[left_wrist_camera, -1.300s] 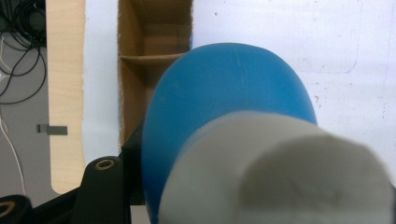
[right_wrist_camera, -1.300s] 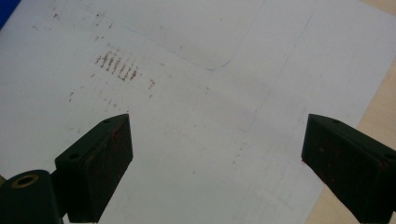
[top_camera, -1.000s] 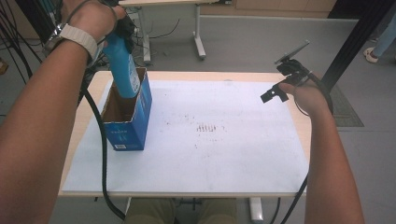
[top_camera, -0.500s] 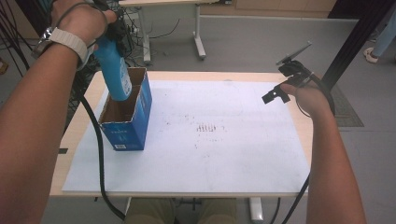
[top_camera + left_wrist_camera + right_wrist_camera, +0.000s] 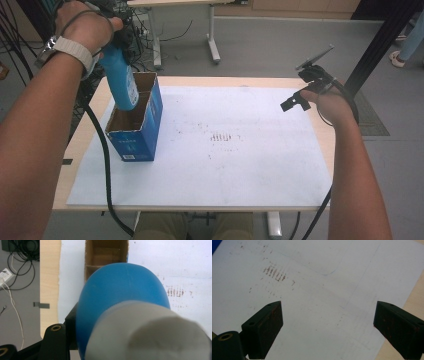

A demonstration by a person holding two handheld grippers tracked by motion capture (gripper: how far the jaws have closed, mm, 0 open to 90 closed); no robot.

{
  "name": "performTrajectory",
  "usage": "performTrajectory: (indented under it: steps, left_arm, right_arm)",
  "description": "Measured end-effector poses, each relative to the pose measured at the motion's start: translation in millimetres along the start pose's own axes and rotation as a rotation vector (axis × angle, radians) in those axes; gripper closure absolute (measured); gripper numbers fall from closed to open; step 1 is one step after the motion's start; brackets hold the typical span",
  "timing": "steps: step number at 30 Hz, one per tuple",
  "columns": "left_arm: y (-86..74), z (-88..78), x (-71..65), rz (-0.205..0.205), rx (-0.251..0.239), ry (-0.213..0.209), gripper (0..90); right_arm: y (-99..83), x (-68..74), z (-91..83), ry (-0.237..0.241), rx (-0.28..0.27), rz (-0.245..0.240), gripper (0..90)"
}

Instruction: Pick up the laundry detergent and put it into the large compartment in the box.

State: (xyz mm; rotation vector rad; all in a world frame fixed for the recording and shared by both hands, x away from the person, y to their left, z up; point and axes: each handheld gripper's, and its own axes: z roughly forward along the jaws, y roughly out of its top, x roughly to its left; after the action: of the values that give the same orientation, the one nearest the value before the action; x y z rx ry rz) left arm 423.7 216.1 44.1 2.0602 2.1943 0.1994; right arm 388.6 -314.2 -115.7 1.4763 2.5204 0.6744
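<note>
My left gripper (image 5: 116, 39) is shut on a blue bottle (image 5: 121, 82) near its white cap (image 5: 150, 332), with the bottle hanging tilted. The bottle's lower end is at the open top of a blue cardboard box (image 5: 136, 131) that stands at the table's left. In the left gripper view the bottle (image 5: 120, 290) hides most of the box (image 5: 106, 252), whose brown inside has a divider. My right gripper (image 5: 299, 91) is held above the table's right edge, and its jaws (image 5: 329, 325) stand wide open with nothing between them.
A white sheet (image 5: 240, 150) with faint rust-coloured marks (image 5: 222, 137) covers the wooden table (image 5: 80, 150). Cables trail off the left edge to the floor. Another table's legs stand behind on the grey floor, and a dark post rises at the far right.
The left hand has shifted a little to the left and the bottle has tilted more over the box. The right hand has stayed where it was.
</note>
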Motion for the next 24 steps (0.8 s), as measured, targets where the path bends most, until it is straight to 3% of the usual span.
performTrajectory:
  steps: [24]
  left_arm:
    - [3.3,42.6,15.0,0.003,0.019,-0.020,39.3]
  right_arm:
    - [3.4,2.2,8.5,0.010,0.005,-0.004,8.5]
